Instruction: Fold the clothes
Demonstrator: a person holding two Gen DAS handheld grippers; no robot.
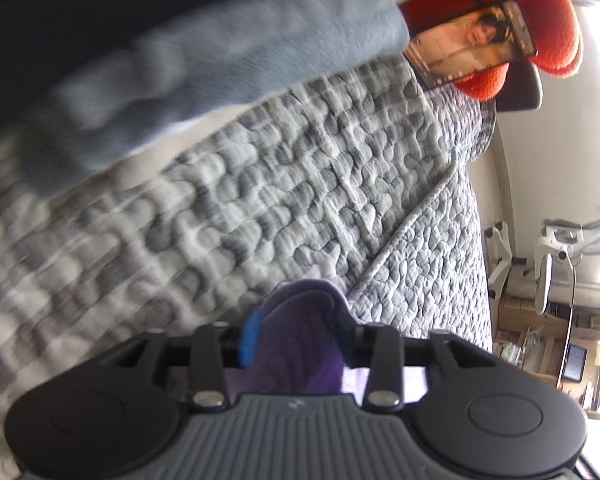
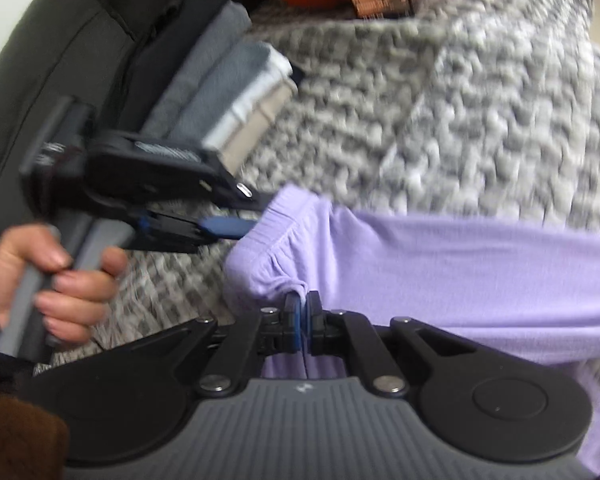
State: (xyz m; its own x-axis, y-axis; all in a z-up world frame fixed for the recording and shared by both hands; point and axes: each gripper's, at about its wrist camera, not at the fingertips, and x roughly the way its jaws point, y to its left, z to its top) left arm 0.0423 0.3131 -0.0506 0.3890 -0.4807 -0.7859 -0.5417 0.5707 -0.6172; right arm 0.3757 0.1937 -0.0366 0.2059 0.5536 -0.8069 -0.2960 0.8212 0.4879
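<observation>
1. The right gripper (image 2: 302, 322) at lower centre of its view had its blue-padded fingers clamped on the gathered edge of a lilac knit garment (image 2: 440, 276).
2. The left gripper (image 1: 296, 336) pinched the same purple cloth at lower centre.
3. The garment stretched over a grey quilted blanket (image 2: 440, 120); a stack of folded grey clothes (image 2: 224, 92) sat upper left.

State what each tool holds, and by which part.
Both hold the lilac garment. The right tool pinches its gathered waistband edge; the left tool clamps a bunched fold, apparently the same waistband end.
</observation>
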